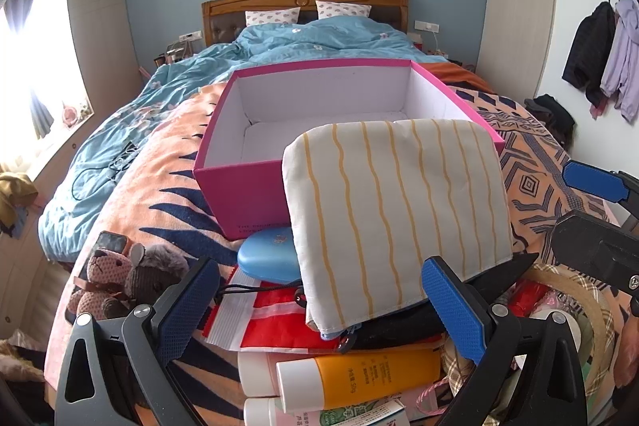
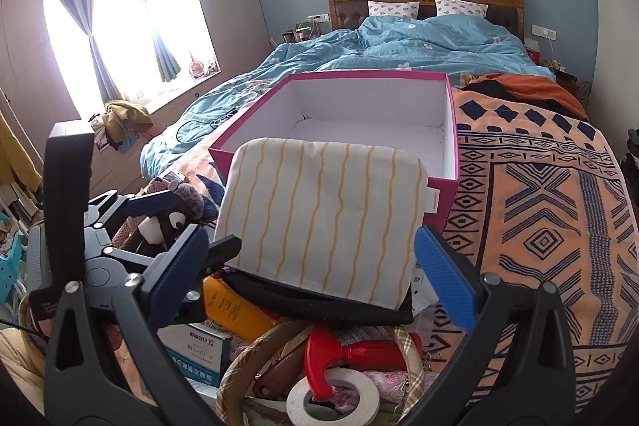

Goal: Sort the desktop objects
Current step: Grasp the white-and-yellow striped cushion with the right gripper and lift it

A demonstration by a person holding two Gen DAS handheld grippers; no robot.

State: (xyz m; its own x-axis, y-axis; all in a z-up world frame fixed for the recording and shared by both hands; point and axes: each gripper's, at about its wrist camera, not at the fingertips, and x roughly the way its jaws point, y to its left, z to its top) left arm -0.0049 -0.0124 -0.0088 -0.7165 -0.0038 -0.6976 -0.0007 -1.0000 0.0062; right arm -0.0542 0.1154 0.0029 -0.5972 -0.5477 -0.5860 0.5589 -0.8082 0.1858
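Observation:
An open pink box [image 1: 255, 194] with a white, empty inside stands on the bed; it also shows in the right wrist view [image 2: 439, 202]. In front of it lies a pile: a white pouch with wavy yellow stripes [image 1: 395, 210] [image 2: 327, 222] on top of a black pouch [image 2: 319, 302], an orange tube [image 1: 375, 374], a blue oval case [image 1: 267, 258], a red-and-white bag [image 1: 271, 322]. My left gripper [image 1: 319, 306] is open, its fingers either side of the striped pouch's near corner. My right gripper [image 2: 311, 274] is open, straddling the striped pouch.
A plush bear [image 1: 108, 282] and a phone [image 1: 112, 242] lie left of the pile. A red handled tool [image 2: 343, 358], a tape roll [image 2: 331, 398], a plaid loop [image 2: 403, 342] and a small box [image 2: 199, 350] lie nearest. The patterned orange blanket [image 2: 539, 226] extends right.

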